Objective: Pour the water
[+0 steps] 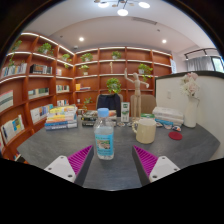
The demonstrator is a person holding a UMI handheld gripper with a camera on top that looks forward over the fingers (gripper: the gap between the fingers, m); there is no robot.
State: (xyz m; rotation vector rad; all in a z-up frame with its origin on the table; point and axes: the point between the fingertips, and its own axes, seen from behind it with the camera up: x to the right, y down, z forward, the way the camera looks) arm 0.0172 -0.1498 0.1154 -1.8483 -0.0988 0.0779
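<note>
Bookshelves (40,90) line the room behind a grey table (60,145), where a bottle (104,136) stands just ahead of the hand-held gripper (112,163), its fingers wide apart and empty, a mug (145,129) beyond them.

Orange-brown bookshelves (45,75) curving along the left and far walls, potted plants (114,86) on shelves, ceiling lights (122,10) overhead, grey table (45,145) near, stacked books (61,118) far left.
</note>
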